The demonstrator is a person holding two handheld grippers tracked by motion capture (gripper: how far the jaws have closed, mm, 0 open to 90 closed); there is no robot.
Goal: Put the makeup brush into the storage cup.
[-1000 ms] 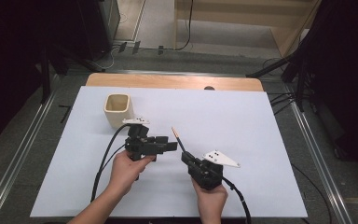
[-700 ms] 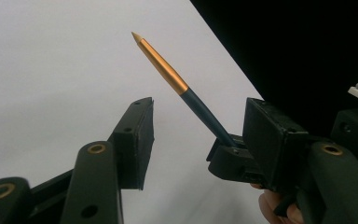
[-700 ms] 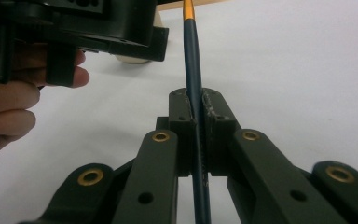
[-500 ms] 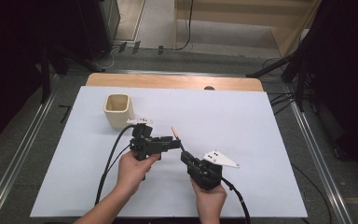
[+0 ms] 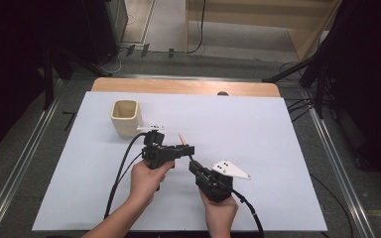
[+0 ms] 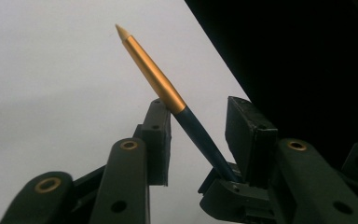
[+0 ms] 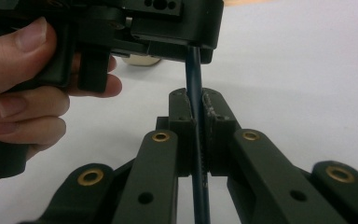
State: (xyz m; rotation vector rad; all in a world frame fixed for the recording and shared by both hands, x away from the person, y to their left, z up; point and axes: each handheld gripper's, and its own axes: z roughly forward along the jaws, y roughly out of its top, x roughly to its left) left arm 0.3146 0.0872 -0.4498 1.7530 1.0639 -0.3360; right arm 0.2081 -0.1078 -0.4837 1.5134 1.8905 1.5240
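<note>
Right tongs clamped on the pen's dark barrel, above the tabletop. Left tongs gaping around it, not gripping. Risk: left closing off-centre levers the pen askew; early release drops it.

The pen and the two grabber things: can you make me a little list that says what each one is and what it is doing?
pen: gold upper part with a pointed tip, dark blue lower part, tilted
right gripper: fingers shut on the pen's blue part
left gripper: fingers open, one on each side of the pen, not squeezing it
cup: cream, upright, on the table beyond the left gripper
table: white top, wooden strip along the far edge
hands: one holds each gripper, from the near side
</note>
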